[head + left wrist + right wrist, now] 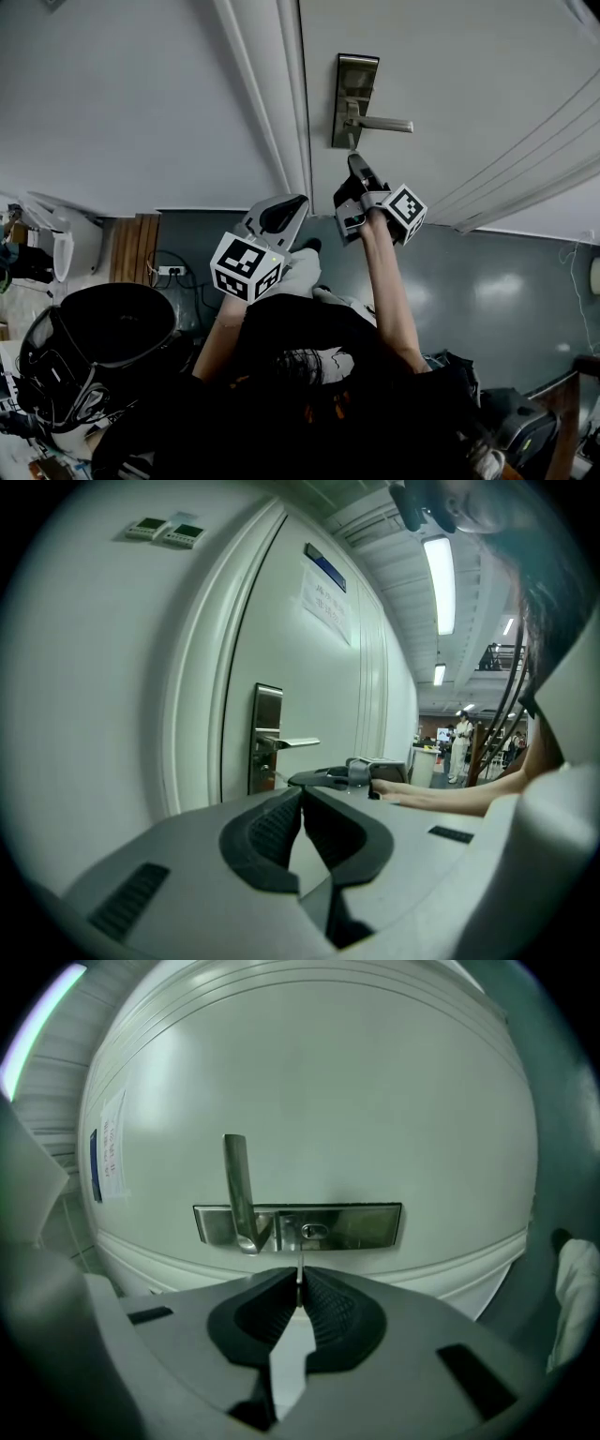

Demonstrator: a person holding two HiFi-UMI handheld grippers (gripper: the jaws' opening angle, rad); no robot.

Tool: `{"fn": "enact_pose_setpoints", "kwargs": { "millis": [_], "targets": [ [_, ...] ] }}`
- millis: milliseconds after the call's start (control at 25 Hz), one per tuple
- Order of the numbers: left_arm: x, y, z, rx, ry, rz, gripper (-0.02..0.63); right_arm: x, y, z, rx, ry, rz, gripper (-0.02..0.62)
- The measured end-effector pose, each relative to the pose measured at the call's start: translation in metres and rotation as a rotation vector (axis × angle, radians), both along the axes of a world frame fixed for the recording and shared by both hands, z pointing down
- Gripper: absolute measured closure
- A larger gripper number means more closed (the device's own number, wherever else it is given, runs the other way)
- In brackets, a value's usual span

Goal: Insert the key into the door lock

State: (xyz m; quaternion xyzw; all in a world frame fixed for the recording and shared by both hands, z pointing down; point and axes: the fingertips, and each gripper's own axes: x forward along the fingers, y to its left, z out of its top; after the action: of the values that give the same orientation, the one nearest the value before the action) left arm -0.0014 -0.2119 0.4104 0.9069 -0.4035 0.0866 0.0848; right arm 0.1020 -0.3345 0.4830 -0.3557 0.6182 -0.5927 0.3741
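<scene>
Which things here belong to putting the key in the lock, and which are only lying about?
For the job: key, held in the right gripper; keyhole; lock plate; door.
Only lying about: paper notice; wall panels; socket strip; left gripper, shut and empty.

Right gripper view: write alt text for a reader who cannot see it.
The right gripper, jaws shut on a thin key, points it toward the keyhole in a metal lock plate on a white door. A lever handle sits left of the keyhole.
</scene>
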Motion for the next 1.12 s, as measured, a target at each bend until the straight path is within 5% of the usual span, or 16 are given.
{"fn": "enact_pose_setpoints", "kwargs": {
  "millis": [1120],
  "targets": [
    [-0.01,-0.008,0.004,-0.006,-0.007,-0.017,0.594,-0.005,-0.037,0.006,-0.01,-0.036,0.06,0.575]
  ]
}}
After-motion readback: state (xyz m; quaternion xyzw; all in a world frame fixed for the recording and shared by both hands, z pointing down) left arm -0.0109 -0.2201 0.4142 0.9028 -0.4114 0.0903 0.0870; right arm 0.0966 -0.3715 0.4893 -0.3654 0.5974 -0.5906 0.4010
